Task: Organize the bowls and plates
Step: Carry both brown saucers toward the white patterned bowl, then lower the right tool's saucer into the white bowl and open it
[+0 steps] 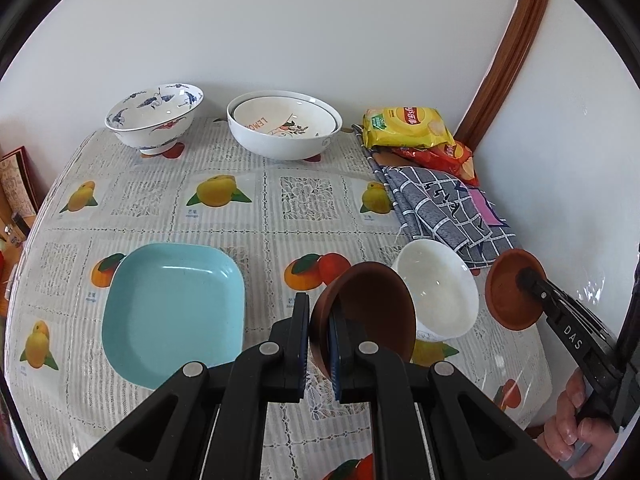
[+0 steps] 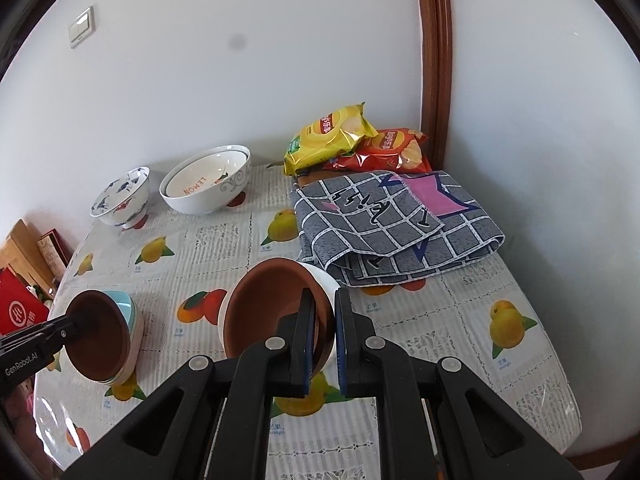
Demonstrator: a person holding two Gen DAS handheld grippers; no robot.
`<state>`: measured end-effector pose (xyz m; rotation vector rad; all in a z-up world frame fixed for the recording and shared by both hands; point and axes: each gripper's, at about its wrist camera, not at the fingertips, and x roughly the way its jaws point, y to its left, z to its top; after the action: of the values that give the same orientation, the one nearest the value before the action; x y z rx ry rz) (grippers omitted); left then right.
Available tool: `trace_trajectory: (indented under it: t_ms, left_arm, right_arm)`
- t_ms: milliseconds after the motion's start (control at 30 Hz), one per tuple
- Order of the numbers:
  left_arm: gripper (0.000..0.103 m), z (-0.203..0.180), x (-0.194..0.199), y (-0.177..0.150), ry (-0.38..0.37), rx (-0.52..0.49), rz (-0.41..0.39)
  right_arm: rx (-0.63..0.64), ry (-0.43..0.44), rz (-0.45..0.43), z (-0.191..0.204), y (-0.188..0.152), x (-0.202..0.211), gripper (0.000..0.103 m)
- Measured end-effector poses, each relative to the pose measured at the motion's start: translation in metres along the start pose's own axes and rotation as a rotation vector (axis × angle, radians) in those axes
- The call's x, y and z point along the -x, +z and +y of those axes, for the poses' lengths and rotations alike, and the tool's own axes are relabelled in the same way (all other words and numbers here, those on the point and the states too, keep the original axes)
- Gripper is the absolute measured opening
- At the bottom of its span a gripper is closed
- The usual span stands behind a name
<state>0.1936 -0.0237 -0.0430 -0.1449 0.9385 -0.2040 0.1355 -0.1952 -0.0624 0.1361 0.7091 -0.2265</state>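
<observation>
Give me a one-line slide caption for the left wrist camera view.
Left gripper and right gripper each hold a brown bowl above the table.

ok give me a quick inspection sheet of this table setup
surface: table under a fruit-print cloth
job's things: light blue square plate, white bowl, blue-patterned bowl, nested white bowls, two brown bowls
clutter: yellow chip bag, red chip bag, folded checked cloth
grippers: left gripper shut on left brown bowl; right gripper shut on right brown bowl
cables: nothing seen
surroundings: white walls, wooden door frame, light switch
</observation>
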Motion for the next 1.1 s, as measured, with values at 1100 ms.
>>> trace_trajectory:
  t_ms: [1100]
  left_arm:
    - [0.009, 0.004, -0.081, 0.015, -0.011, -0.001, 0.104]
  right_arm:
    - [0.191, -0.051, 0.246, 0.034, -0.016, -0.131, 0.010]
